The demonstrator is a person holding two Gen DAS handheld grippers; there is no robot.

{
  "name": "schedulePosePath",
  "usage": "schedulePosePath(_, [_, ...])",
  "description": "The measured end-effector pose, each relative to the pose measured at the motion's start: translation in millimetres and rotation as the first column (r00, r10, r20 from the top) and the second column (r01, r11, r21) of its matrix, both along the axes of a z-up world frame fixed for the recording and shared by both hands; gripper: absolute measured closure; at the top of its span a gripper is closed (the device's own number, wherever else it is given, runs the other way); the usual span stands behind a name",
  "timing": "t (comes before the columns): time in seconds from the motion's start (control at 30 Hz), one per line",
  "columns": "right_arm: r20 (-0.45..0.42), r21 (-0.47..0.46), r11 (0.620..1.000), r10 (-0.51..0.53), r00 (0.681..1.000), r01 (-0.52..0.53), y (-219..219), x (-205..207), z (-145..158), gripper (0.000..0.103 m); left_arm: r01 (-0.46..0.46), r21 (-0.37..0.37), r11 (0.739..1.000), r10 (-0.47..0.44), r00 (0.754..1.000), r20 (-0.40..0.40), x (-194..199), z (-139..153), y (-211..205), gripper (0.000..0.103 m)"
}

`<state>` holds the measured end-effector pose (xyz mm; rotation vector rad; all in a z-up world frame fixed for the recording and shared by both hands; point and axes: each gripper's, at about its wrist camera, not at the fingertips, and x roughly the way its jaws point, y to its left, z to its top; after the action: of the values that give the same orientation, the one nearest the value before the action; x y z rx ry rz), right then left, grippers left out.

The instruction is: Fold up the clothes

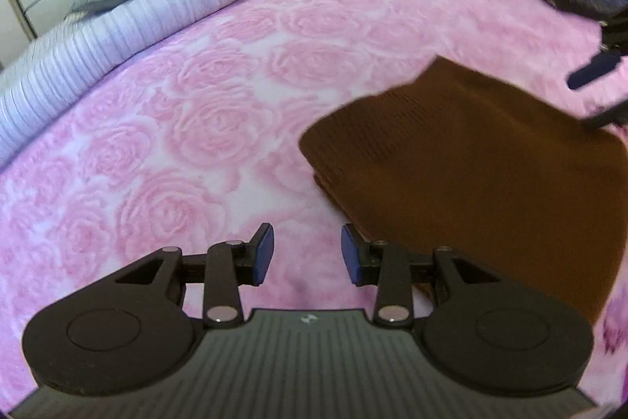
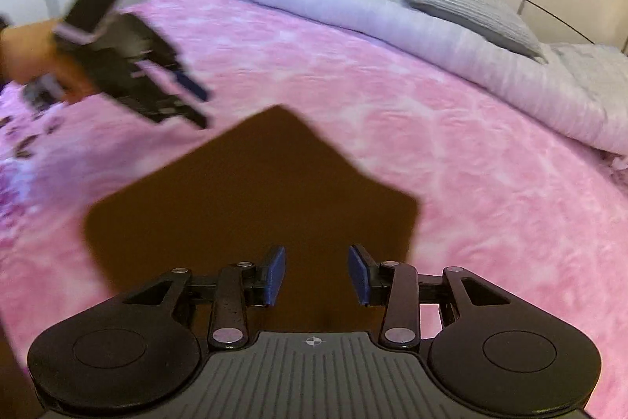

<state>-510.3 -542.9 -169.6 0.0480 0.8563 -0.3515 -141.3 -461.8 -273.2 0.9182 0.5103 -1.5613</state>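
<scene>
- Left wrist view: the left gripper (image 1: 307, 254) hangs with jaws released, empty, beside the folded brown knit garment (image 1: 471, 175) lying on the pink rose-patterned bedspread (image 1: 176, 128).
- The right gripper (image 2: 316, 275) hovers over the garment, jaws apart, empty.

Two wrist views over bed (image 1: 165, 128)

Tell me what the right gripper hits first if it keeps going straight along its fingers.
Most likely the folded brown garment: the right gripper points down at it, open jaws empty. Depth is hard to judge.
</scene>
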Motion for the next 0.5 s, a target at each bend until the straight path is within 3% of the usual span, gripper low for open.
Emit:
schedulePosePath(0.2, [-0.04,-0.001,0.999,0.039,0.998,-0.039,49,0,-25,0.062,0.037,-0.004,0.999,-0.036,0.999,0.025,-18,4,16,0.07])
schedulePosePath(0.37, [-0.045,0.019,1.0,0.019,0.999,-0.018,56,-4,-35,0.062,0.053,-0.007,0.999,-0.053,0.998,0.028,-28,6,26,0.07])
schedulePosePath(0.5, [-0.114,0.025,1.0,-0.002,0.994,0.005,58,-6,-46,0.061,0.055,-0.021,0.998,-0.055,0.998,-0.009,-32,6,40,0.069])
